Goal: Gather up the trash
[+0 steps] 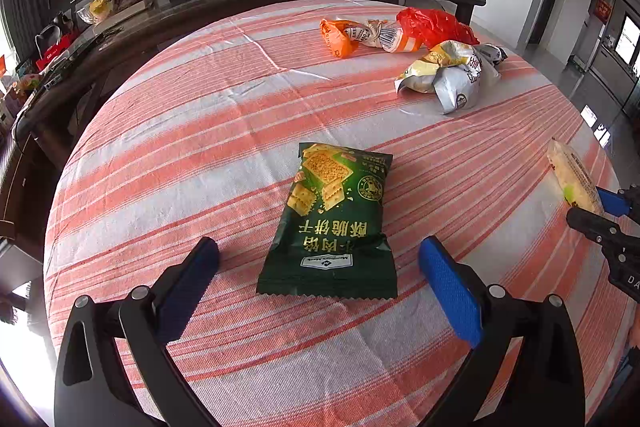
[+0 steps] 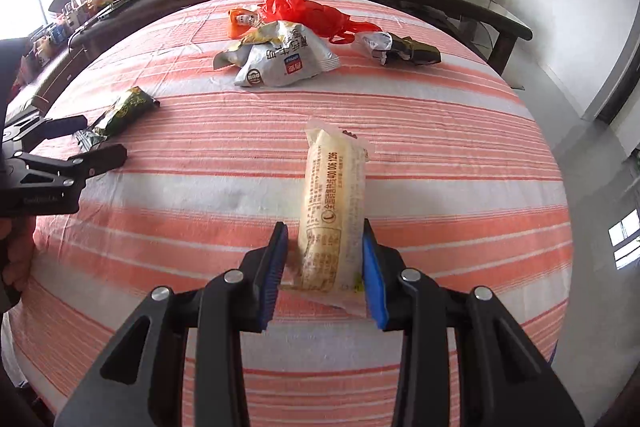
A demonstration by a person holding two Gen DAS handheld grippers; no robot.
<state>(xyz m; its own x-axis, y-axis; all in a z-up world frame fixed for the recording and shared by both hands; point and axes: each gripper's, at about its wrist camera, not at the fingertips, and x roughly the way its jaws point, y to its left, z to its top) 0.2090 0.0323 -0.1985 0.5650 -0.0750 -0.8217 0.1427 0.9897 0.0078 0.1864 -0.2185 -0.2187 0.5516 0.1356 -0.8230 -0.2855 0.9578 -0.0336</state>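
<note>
Right tool (image 2: 324,259) grips one pale wrapper (image 2: 334,211).

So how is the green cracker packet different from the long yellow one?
The green cracker packet is flat and wide, while the long pale yellow packet is narrow and roll-shaped. The green one lies on the striped cloth between the open left tongs, untouched; the yellow one is pinched in the right tongs, its far end tipped up. The green wrapper is dark, the yellow see-through. Both are sealed plastic snack wrappers.
</note>
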